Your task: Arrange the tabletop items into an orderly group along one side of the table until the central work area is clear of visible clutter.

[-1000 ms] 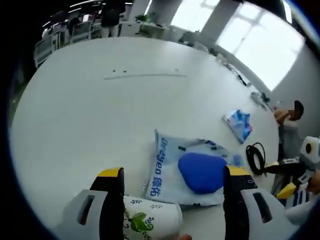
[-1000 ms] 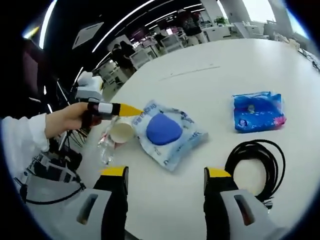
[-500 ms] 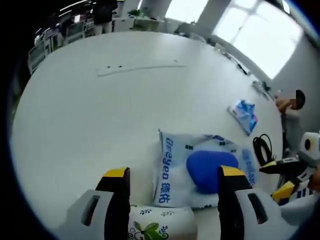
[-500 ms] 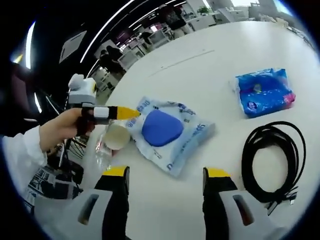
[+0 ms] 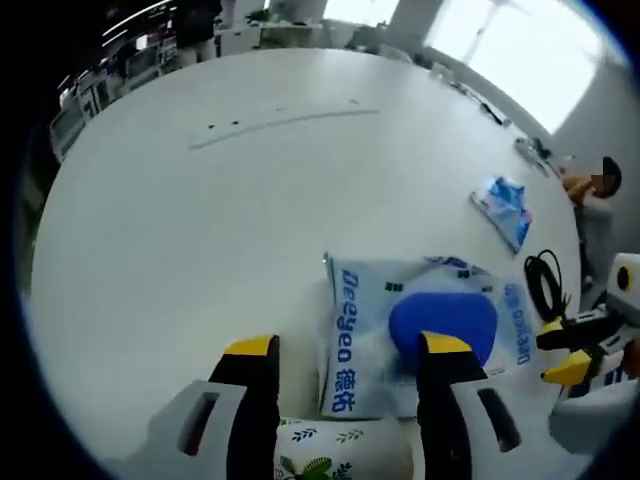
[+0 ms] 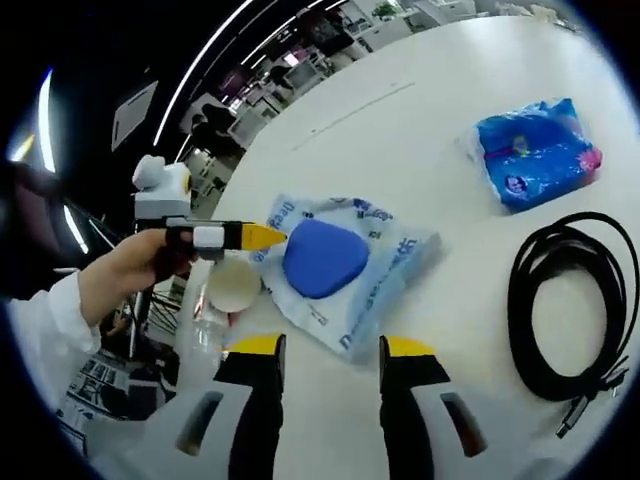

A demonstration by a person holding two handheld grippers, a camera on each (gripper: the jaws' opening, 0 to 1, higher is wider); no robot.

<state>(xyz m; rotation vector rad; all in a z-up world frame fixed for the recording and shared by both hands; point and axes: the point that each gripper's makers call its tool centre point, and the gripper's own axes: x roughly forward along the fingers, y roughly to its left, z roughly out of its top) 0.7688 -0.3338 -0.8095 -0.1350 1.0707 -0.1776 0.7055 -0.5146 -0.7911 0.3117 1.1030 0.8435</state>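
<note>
A large white table (image 5: 200, 230) stood in an open office, with bright windows behind it and rows of desks at the far side. On the table lay a clear plastic packet (image 5: 425, 335) with blue lettering and a blue pad inside it. In the left gripper view the left gripper (image 5: 345, 355) hung just over the near edge of that packet, its jaws set a moderate way apart and holding nothing. A white paper cup (image 5: 340, 455) with a green leaf print lay on its side between the jaws, close to the camera. Farther off lay a blue tissue pack (image 5: 503, 208) and a coiled black cable (image 5: 545, 285).

In the right gripper view the right gripper (image 6: 330, 350) hovered at the packet's (image 6: 340, 270) near edge, its jaws fairly narrow and empty. The cup (image 6: 232, 285) lay just beside the packet. The tissue pack (image 6: 535, 150) and the cable (image 6: 565, 310) lay well apart from it.
</note>
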